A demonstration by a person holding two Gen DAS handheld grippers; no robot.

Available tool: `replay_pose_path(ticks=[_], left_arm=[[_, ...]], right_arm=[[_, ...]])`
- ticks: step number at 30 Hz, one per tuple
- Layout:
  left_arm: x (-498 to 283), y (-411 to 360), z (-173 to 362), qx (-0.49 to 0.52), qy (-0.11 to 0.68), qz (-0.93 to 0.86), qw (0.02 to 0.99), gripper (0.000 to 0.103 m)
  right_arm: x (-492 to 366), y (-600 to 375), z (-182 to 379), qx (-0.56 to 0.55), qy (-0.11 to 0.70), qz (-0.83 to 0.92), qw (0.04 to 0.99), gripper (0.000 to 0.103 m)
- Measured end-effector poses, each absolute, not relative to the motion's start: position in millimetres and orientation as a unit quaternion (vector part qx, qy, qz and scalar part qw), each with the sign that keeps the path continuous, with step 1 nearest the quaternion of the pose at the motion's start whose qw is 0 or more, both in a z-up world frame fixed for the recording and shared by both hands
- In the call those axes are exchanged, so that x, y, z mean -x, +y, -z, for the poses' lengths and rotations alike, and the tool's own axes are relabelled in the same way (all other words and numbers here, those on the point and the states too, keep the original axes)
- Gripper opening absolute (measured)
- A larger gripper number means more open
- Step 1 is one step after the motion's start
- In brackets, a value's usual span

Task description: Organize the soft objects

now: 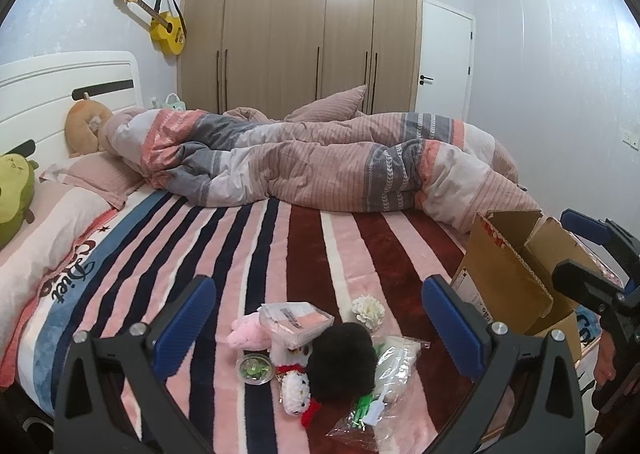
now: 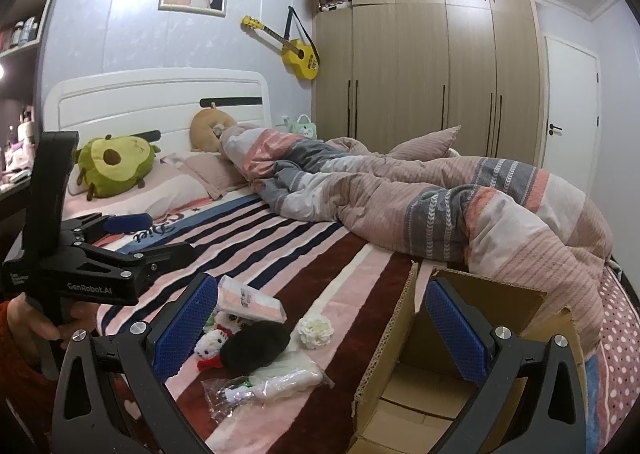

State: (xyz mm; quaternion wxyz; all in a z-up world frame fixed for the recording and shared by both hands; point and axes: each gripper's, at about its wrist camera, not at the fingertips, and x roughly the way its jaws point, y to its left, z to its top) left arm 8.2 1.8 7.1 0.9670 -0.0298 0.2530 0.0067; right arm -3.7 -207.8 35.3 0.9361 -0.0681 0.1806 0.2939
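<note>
A heap of soft things lies on the striped blanket (image 1: 280,238): a black fluffy ball (image 1: 344,362), a white kitty plush (image 1: 296,390), a pink plush (image 1: 248,334), a wrapped tissue pack (image 1: 296,320), a white fabric flower (image 1: 368,312) and clear bags (image 1: 396,366). My left gripper (image 1: 320,318) is open and empty above the heap. My right gripper (image 2: 320,326) is open and empty, between the heap (image 2: 252,346) and an open cardboard box (image 2: 440,394). The box also shows in the left wrist view (image 1: 504,278).
A rumpled duvet (image 1: 320,158) covers the far half of the bed. Pillows, an avocado plush (image 2: 116,166) and a tan plush (image 2: 208,130) lie by the white headboard. A small round lidded cup (image 1: 254,368) sits by the heap. A wardrobe (image 1: 300,34) stands behind.
</note>
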Motion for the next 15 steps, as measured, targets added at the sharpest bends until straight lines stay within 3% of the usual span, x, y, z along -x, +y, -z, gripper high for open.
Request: replay_pose_path(ticks=[15], left_arm=[[-8.8,5.9,-4.5,0.032,0.255,-0.003,0.966,0.103]], right_arm=[[3.3,-204.6,-34.0,0.068,0.183,-0.296,0.935,0.103]])
